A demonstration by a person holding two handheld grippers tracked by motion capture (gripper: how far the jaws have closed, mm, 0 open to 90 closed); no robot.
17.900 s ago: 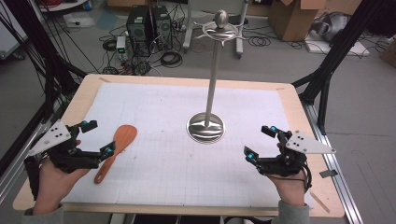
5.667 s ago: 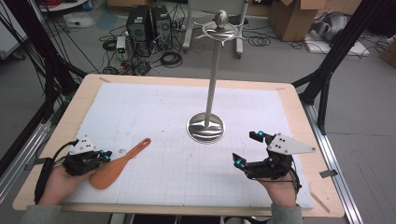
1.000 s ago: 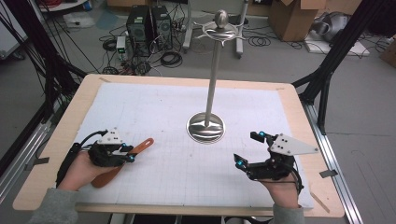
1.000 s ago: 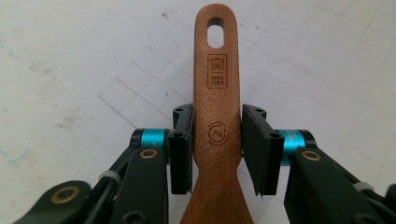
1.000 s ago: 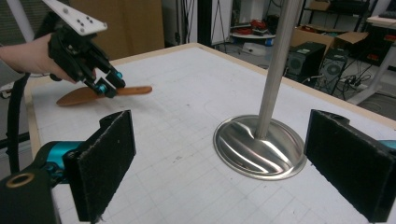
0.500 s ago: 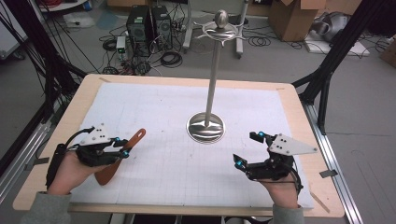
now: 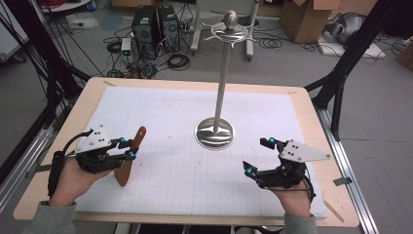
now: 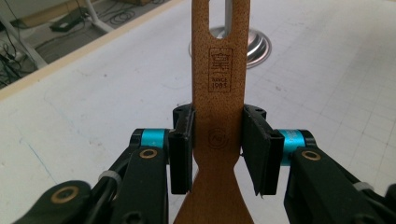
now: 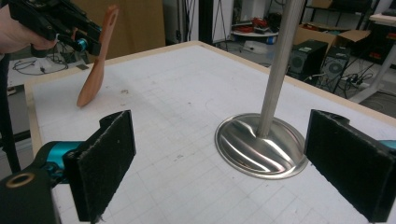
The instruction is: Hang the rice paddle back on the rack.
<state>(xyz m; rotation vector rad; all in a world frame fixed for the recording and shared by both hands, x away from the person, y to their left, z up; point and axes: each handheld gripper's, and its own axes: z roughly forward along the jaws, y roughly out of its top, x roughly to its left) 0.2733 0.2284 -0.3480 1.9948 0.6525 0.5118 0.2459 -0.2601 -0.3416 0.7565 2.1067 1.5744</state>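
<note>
Even, bright overhead light fills my desk (image 7: 302, 105); shadows under things are soft and short. The steel stand base (image 9: 259, 147) shows streaky glare. My near tool pads (image 9: 105, 161) look soft-focused; the high view is slightly grainy.

Brown wooden spatula (image 7: 130, 157) with slotted handle, tilted steeply, blade tip touching the white mat.

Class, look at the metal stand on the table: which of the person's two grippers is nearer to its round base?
Right. The right gripper hovers open just to the right of the metal stand's base; the left gripper, clamping the wooden spatula, sits farther off to its left.
</note>
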